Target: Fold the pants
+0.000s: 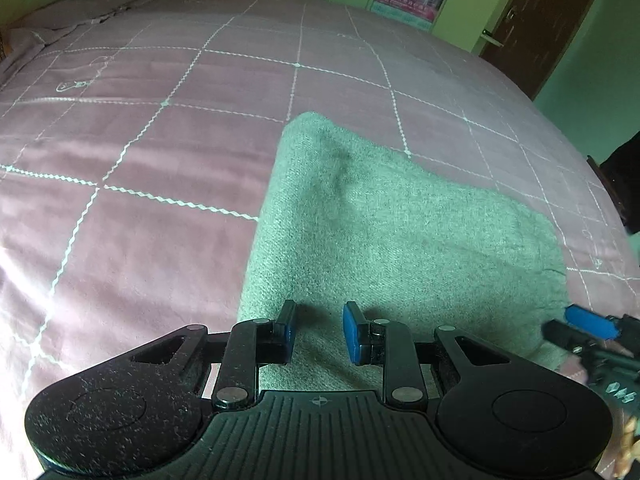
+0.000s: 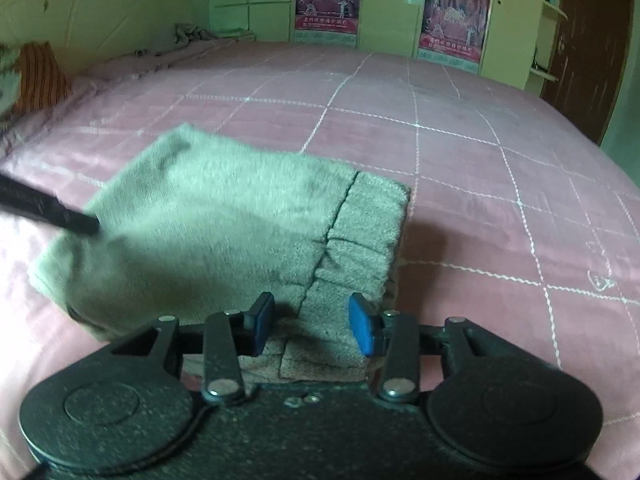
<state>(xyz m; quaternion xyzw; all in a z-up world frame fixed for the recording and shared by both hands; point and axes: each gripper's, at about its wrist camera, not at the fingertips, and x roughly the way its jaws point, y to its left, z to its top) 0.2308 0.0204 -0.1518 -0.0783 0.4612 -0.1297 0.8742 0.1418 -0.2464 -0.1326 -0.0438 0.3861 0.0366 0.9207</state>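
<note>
Grey-green folded pants [image 1: 400, 220] lie on a pink checked bedspread [image 1: 120, 200]. My left gripper [image 1: 320, 332] stands at the near left part of the fabric. Cloth fills the narrow gap between its blue pads, which look closed on it. In the right wrist view the pants [image 2: 208, 216] show a ribbed, layered end [image 2: 360, 240] on the right, slightly raised with a shadow beside it. My right gripper [image 2: 312, 322] has that layered end between its pads and grips it. A black finger [image 2: 52, 208] of the left gripper touches the pants' left edge.
The bed [image 2: 480, 160] stretches far and wide around the pants. A crumpled blanket [image 2: 192, 34] and a striped pillow [image 2: 38, 76] sit at its far left. Posters [image 2: 452, 20] hang on the green wall, and a brown door [image 1: 540, 28] stands at the right.
</note>
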